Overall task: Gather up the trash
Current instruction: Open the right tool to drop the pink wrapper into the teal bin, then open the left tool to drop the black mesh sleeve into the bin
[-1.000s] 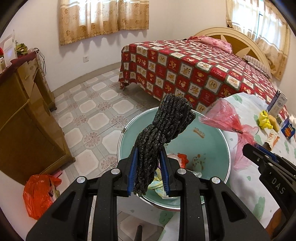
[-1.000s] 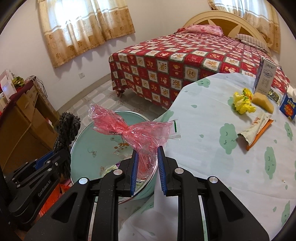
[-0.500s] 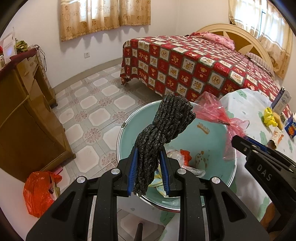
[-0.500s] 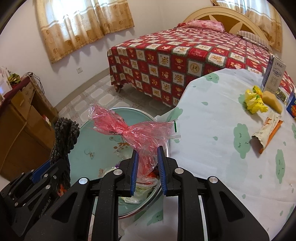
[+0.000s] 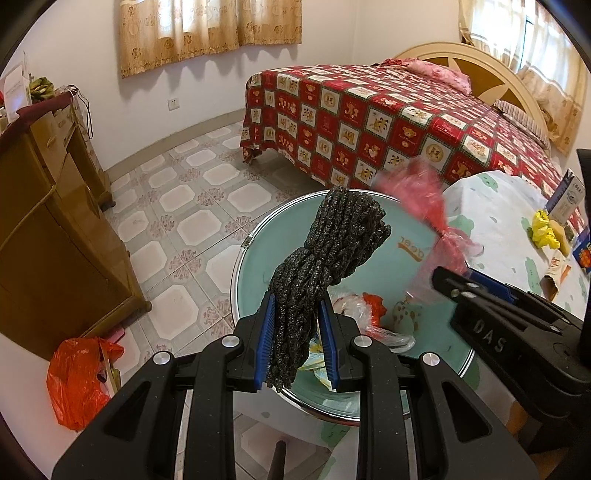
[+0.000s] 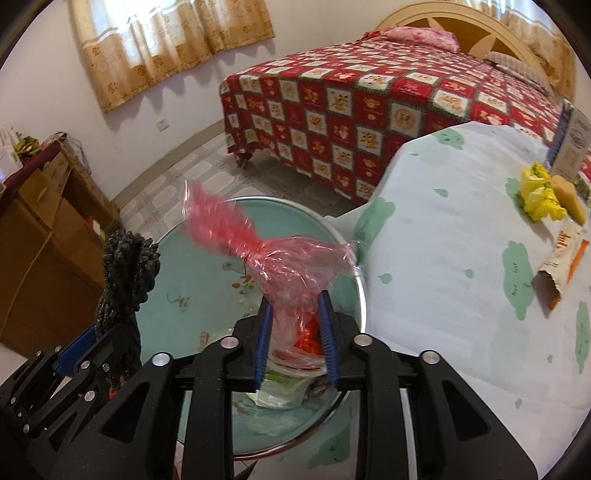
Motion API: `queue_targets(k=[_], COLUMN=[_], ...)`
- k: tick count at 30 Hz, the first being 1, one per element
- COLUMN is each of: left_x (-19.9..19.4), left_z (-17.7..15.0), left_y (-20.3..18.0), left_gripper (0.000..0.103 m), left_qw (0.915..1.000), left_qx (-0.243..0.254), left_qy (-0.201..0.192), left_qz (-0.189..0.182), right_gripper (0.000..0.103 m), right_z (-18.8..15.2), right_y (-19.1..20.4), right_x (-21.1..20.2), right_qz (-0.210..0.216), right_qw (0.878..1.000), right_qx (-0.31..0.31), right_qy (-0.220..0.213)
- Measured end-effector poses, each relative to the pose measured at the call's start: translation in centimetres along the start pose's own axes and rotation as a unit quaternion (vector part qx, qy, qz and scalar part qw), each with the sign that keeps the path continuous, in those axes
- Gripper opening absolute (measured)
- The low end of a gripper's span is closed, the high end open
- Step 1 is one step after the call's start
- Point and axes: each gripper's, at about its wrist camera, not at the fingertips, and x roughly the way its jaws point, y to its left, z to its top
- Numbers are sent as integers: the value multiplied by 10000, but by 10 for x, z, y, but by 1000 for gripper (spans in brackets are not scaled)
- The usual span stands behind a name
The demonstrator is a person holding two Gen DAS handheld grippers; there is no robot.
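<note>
Fingers of the left gripper (image 5: 297,341) clench a dark knitted bundle (image 5: 325,258) over the teal basin (image 5: 258,258). The right gripper (image 6: 295,339) is opening, its jaws spreading around the pink plastic bag (image 6: 273,254), which hangs above trash already in the basin. Farther off, wrappers (image 6: 561,266) lie on the bench (image 6: 443,258).

A home bedroom. Beyond the jaws stands a bed (image 5: 399,122) (red checked cover), with curtains (image 5: 207,33) above. Left of them, a wooden cabinet (image 5: 48,229) on tiled floor (image 5: 192,206).
</note>
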Motion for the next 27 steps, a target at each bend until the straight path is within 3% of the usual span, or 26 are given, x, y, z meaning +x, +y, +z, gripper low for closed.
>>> queue_targets(k=[18, 27], left_x=[1, 4], left_z=[0, -1], left_y=[1, 0], left_gripper=[24, 24], left_qw=[10000, 10000], left_qx=[-15, 24], left_qy=[-9, -11], left_qz=[5, 21], right_gripper=[46, 46], right_z=[3, 0], right_y=[-3, -17], right_x=[-22, -39], right_qz=[194, -49], right_qw=[9995, 9989], right_qx=[-54, 81], right_qy=[-223, -458])
